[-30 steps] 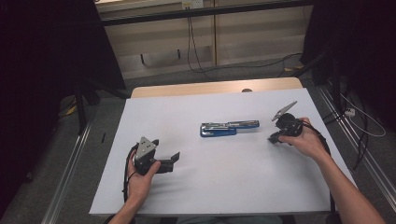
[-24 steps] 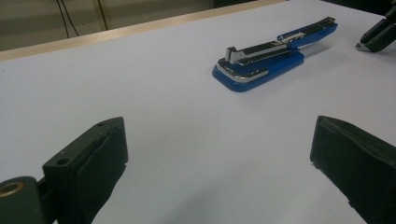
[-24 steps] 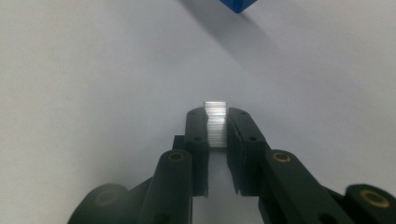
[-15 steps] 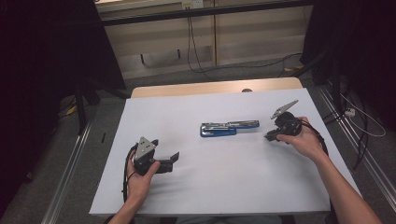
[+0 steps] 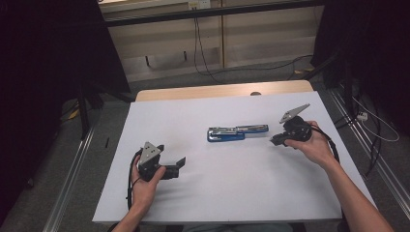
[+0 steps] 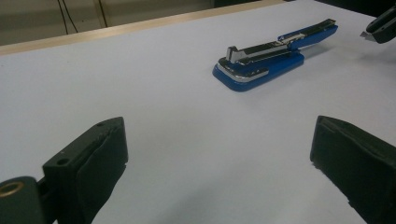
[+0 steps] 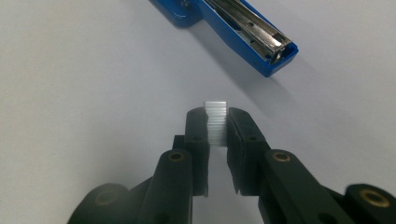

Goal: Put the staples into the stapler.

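One strip of staples [image 7: 215,122] is sitting pinched between the right gripper's [image 7: 216,116] nearly closed jaws, its end sticking out past their tips; the opened blue stapler [image 7: 236,29] is lying just ahead of those jaws on the white table [image 5: 232,193]; the left gripper [image 6: 219,163] is resting with its jaws spread wide and holding nothing, the stapler well beyond them.

I see the white table [image 5: 232,193] in dim light; beyond it, grey floor [image 5: 251,75] with trailing cables [image 5: 203,53].
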{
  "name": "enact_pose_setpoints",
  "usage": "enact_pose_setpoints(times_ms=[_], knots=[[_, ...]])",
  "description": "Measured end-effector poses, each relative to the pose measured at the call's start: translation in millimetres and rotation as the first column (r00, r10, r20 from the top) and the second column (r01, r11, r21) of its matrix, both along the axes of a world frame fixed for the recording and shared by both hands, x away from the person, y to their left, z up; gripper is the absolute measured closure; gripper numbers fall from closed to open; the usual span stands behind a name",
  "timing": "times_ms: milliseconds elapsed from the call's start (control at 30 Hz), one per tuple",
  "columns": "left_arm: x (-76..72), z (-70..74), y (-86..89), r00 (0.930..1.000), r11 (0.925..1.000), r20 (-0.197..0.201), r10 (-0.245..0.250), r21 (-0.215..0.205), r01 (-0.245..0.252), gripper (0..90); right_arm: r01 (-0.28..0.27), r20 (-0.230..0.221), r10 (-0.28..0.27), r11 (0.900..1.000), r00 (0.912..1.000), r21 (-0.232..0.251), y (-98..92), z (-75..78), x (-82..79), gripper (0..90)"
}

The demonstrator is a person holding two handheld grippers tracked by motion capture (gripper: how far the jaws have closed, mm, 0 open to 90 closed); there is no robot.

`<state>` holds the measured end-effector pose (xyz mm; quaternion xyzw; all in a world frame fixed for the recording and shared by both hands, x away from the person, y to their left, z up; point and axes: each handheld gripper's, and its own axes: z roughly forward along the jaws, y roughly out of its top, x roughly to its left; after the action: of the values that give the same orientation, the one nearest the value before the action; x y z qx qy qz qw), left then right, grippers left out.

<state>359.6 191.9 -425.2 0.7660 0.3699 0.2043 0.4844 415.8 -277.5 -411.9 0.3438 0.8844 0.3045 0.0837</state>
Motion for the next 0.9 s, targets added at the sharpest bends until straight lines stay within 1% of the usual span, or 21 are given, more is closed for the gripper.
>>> enact_pose_setpoints(times_ms=[33,100,133,167,233,300,400,567,633,667,733,800,900], knots=[[-0.2,0.2,-0.1,1.0000,1.0000,0.002,0.004,-0.004,-0.004,4.3,0.001,0.003,-0.001,1.000,1.0000,-0.001,0.5,1.1,-0.6,79.2],[-0.8,0.6,0.5,1.0000,1.0000,0.000,0.006,-0.001,-0.006,4.3,-0.004,0.009,0.004,1.000,0.9999,0.016,1.5,3.0,-1.8,79.2],[-1.0,0.8,1.1,1.0000,1.0000,0.000,0.004,0.005,-0.004,4.2,-0.006,0.014,0.006,1.000,0.9999,0.016,2.0,4.1,-2.3,79.2],[-1.3,1.0,1.2,1.0000,1.0000,0.000,0.007,0.002,-0.007,4.2,-0.008,0.022,0.008,1.000,0.9997,0.021,2.4,4.9,-2.7,79.2],[-2.1,1.8,1.5,0.9999,0.9999,0.007,0.013,-0.003,-0.013,4.2,-0.008,0.025,0.007,0.999,0.9997,0.033,3.1,6.9,-3.9,79.2],[-2.6,2.0,1.9,0.9998,0.9999,0.015,0.012,0.004,-0.012,4.2,-0.013,0.035,0.012,0.999,0.9993,0.039,3.7,8.5,-4.7,79.2],[-2.4,1.7,1.9,0.9998,0.9999,0.016,0.013,0.003,-0.013,4.1,-0.019,0.043,0.017,0.999,0.9989,0.048,4.8,10.9,-5.1,79.2],[-3.6,1.8,4.1,0.9994,0.9996,0.021,0.029,0.005,-0.029,4.1,-0.025,0.049,0.022,0.998,0.9985,0.061,7.1,13.4,-4.5,79.2],[-3.6,1.7,5.2,0.9992,0.9994,0.020,0.033,0.001,-0.033,4.1,-0.026,0.054,0.023,0.998,0.9983,0.065,8.0,15.8,-4.0,79.2],[-3.9,1.9,5.7,0.9989,0.9990,0.017,0.043,-0.016,-0.043,4.2,-0.024,0.059,0.020,0.997,0.9981,0.070,8.7,17.0,-3.9,79.2],[-3.6,2.6,8.0,0.9989,0.9978,0.001,0.047,-0.047,-0.047,4.2,-0.029,0.068,0.024,0.997,0.9974,0.077,10.1,19.2,-2.9,79.2],[-3.9,2.8,8.7,0.9986,0.9980,0.006,0.052,-0.036,-0.052,4.2,-0.031,0.071,0.025,0.996,0.9972,0.083,12.3,21.0,-2.3,79.2],[-4.8,2.9,7.5,0.9986,0.9981,0.010,0.051,-0.035,-0.051,4.2,-0.041,0.076,0.034,0.995,0.9965,0.087,15.2,22.4,-0.8,79.2]])
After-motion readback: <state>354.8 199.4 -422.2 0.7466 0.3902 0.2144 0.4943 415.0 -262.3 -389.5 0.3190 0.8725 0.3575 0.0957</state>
